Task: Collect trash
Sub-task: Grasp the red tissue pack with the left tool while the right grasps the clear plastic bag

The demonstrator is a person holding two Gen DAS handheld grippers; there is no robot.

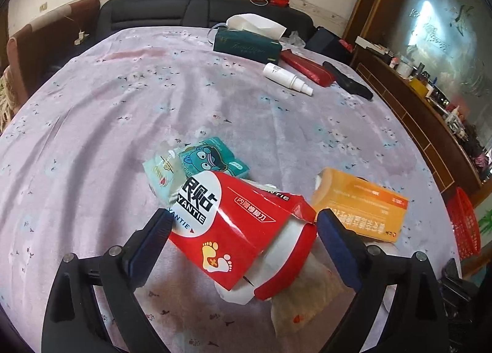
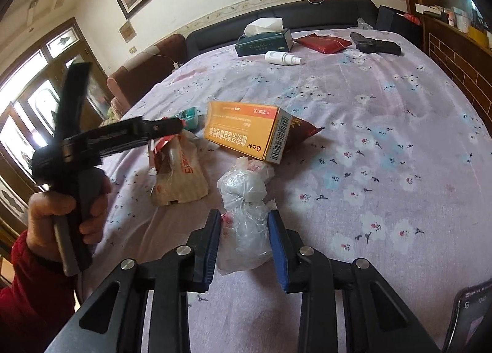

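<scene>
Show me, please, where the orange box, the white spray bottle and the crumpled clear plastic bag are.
orange box (image 2: 238, 126): right wrist view, its orange top face.
white spray bottle (image 1: 284, 74): left wrist view, mid-body.
crumpled clear plastic bag (image 2: 244, 199): right wrist view, its bunched middle.

The left tongs (image 1: 244, 223) point downward at a slant, and their two blue-padded fingers (image 1: 155, 240) stand wide apart. In the right wrist view a bare hand (image 2: 66, 199) grips the black handle of the left tongs, and a red sleeve (image 2: 33, 288) covers the wrist and forearm. The right tongs (image 2: 244, 223) also point downward at a slant. Their blue pads (image 2: 278, 248) stand much closer together, and both press a crumpled bag from its two sides.
</scene>
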